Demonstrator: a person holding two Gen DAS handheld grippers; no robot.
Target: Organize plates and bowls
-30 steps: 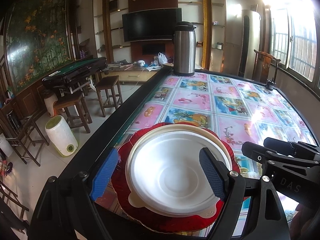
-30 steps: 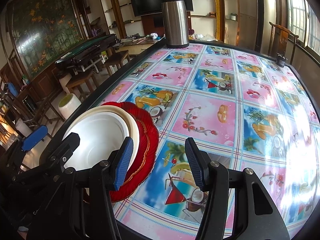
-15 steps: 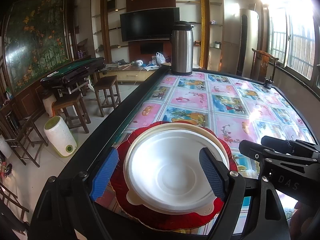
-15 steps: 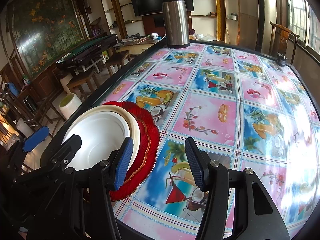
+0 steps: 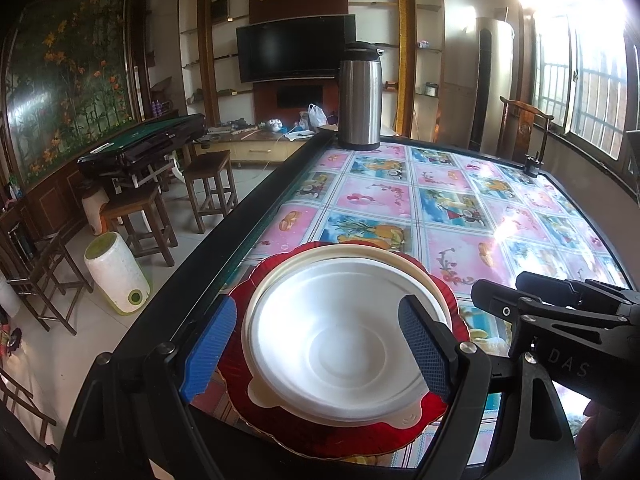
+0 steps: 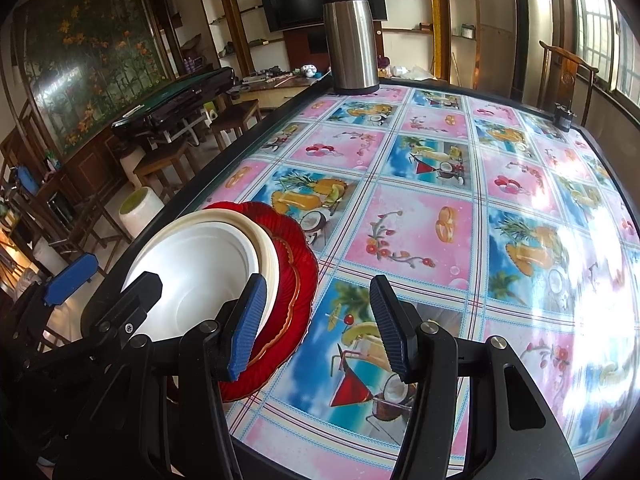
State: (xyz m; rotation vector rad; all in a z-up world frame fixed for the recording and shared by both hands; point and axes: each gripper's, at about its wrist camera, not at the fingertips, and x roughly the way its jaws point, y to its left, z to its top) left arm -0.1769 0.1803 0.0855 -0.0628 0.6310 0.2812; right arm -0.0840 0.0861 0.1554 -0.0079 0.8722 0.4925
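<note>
A white foam bowl [image 5: 344,344] sits on a cream plate [image 5: 416,270], which sits on a red scalloped plate [image 5: 336,436], stacked at the table's near left edge. My left gripper [image 5: 318,348] is open, its blue pads either side of the bowl, above it. In the right wrist view the stack shows as bowl [image 6: 192,268], cream plate [image 6: 266,246] and red plate [image 6: 296,280]. My right gripper [image 6: 316,324] is open and empty, just right of the stack, over the tablecloth.
A steel thermos [image 5: 359,94] [image 6: 351,38] stands at the table's far edge. A small dark object [image 6: 564,116] sits at the far right corner. The table [image 6: 420,216] has a patterned glossy cloth and black rim. Stools [image 5: 140,216] and a white bin [image 5: 116,278] stand on the floor to the left.
Both grippers have drifted slightly; the stack sits a touch lower and closer in the left wrist view. Nothing was gripped or released.
</note>
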